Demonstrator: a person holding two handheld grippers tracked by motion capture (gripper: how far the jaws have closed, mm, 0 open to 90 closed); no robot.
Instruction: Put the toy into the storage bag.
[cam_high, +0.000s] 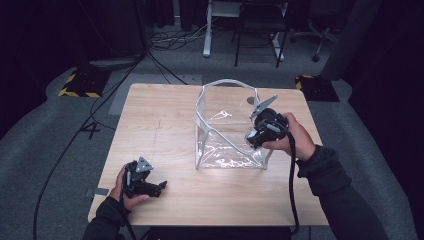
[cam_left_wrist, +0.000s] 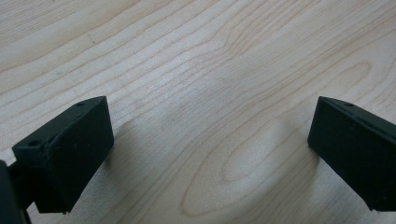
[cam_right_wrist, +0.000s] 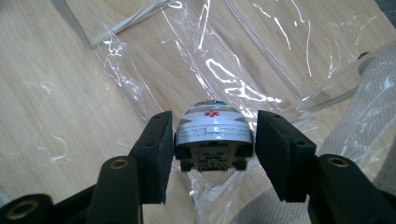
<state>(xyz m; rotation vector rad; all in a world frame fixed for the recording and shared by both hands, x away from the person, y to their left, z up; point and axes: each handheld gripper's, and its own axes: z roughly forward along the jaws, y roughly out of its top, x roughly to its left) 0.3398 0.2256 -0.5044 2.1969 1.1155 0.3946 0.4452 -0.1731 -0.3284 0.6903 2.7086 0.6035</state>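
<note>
- No readable writing anywhere; the one mark is a red star-shaped emblem on the roof of the toy car (cam_right_wrist: 214, 135), with red and blue lights just behind it.
- The right tool's view shows the toy car between the right tool (cam_right_wrist: 212, 151)'s jaws: white body with grey stripes, dark underside turned toward the camera, long axis running away toward 12 o'clock. The left pad touches its side; a slim gap shows at the right pad.
- In the high view the right tool (cam_high: 256, 136) sits at the 3 o'clock wall of the clear bag (cam_high: 227, 125), which stands open near the middle of the worktop (cam_high: 165, 110); the car is too small to make out there.
- The left tool (cam_high: 161, 187) rests at 7 o'clock on the worktop, well apart from the bag.
- Its own view shows the left tool (cam_left_wrist: 210, 144) spread wide, with bare wood grain between the jaws.
</note>
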